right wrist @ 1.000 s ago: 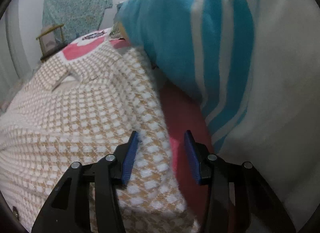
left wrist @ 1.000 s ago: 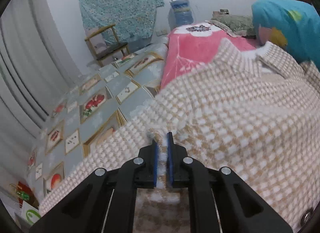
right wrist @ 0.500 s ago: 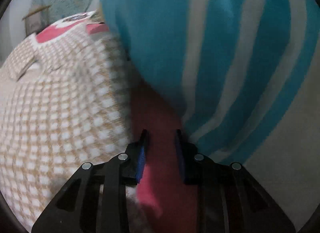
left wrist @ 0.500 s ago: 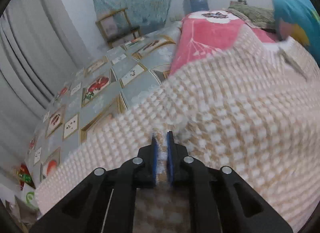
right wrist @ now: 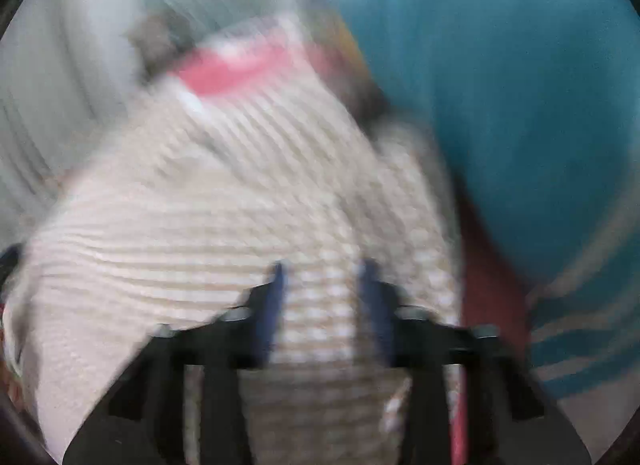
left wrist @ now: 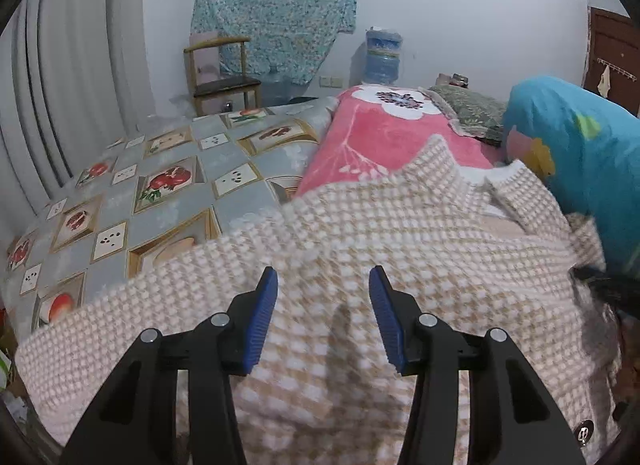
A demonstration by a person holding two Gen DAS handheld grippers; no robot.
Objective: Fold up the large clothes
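Note:
A large beige-and-white checked knit garment [left wrist: 400, 233] lies spread on the bed, collar at the far right. My left gripper [left wrist: 323, 317] is open just above the garment's near part, holding nothing. In the right wrist view, heavily blurred by motion, the same garment [right wrist: 224, 201] fills the left and middle. My right gripper [right wrist: 323, 305] stands open over its right part, with cloth seen between the fingers but not pinched. The right gripper's dark tip [left wrist: 600, 281] shows at the garment's right edge in the left wrist view.
A pink flowered blanket [left wrist: 384, 133] lies under the garment. A big blue pillow [left wrist: 576, 161] presses against its right side, also in the right wrist view [right wrist: 520, 105]. A grey fruit-print sheet [left wrist: 160, 185] covers the bed's left. A wooden chair [left wrist: 220, 73] and water jug [left wrist: 382, 55] stand at the wall.
My left gripper was shut on a fold of the garment and has let it go and opened wide. My right gripper narrowed over the pink blanket, then opened and swung left over the garment.

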